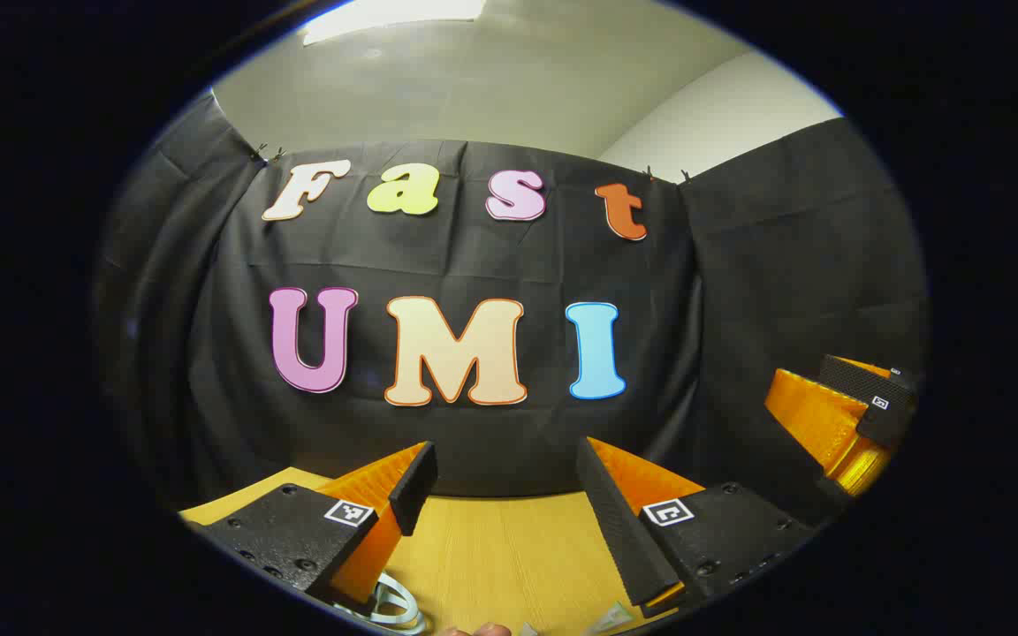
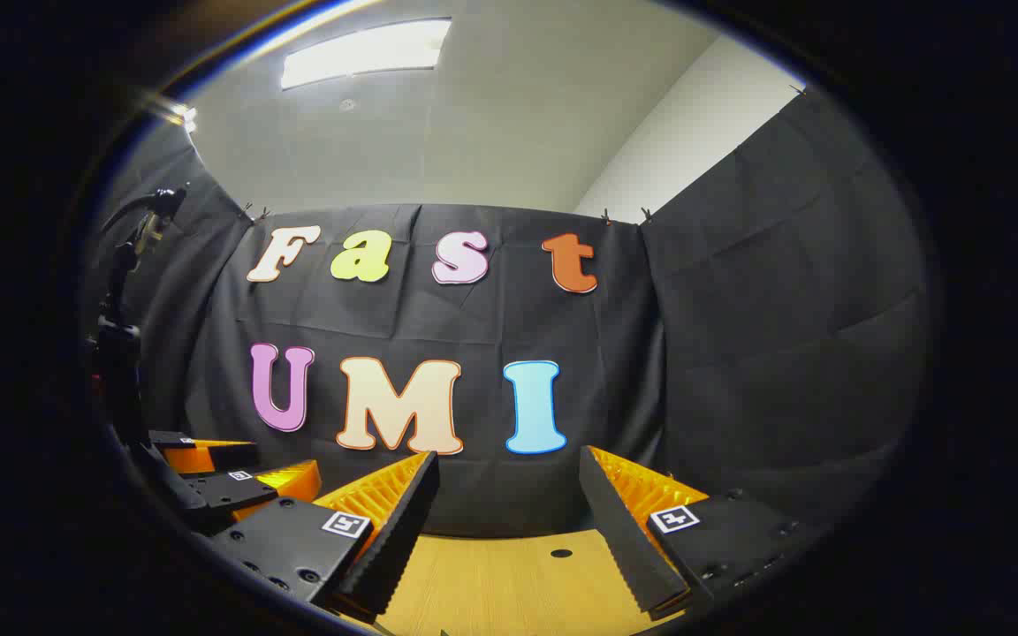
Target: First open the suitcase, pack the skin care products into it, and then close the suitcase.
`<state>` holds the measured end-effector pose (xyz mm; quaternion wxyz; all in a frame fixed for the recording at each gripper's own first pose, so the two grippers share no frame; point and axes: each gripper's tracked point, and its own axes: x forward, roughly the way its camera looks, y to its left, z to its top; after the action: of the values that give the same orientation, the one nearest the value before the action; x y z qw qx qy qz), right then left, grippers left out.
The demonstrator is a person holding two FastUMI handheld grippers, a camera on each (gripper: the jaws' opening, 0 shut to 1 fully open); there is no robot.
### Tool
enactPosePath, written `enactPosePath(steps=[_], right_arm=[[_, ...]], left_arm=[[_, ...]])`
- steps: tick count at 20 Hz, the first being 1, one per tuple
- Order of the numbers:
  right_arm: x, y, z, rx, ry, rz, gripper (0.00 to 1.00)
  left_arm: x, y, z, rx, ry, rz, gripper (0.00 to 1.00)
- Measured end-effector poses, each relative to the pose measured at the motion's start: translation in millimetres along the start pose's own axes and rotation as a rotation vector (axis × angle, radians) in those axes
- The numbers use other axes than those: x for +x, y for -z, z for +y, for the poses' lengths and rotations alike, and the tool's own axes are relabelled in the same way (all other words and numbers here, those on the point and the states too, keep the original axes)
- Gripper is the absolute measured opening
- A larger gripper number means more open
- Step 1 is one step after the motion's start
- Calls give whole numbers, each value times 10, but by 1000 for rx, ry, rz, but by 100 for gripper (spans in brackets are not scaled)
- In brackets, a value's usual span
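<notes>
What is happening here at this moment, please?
A person holds two claws side by side above a wooden table, both pointing at the black cloth wall. The left claw is open and holds nothing. The right claw is also open and empty. In the left gripper view the right claw appears at the far right; in the right gripper view the left claw appears at the lower left. Neither claw touches anything, so packing seems not yet begun or just paused.
</notes>
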<state>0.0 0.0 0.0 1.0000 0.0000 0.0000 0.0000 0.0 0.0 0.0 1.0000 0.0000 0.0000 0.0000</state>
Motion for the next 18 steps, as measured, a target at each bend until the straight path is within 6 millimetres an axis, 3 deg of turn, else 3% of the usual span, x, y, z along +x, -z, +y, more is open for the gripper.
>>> enactPosePath(steps=[10,18], right_arm=[[33,61,136,-15,-62,-1,99],[192,383,-130,-8,-147,24,99]], left_arm=[[19,52,27,-11,-30,5,94],[75,239,56,-95,-145,28,95]])
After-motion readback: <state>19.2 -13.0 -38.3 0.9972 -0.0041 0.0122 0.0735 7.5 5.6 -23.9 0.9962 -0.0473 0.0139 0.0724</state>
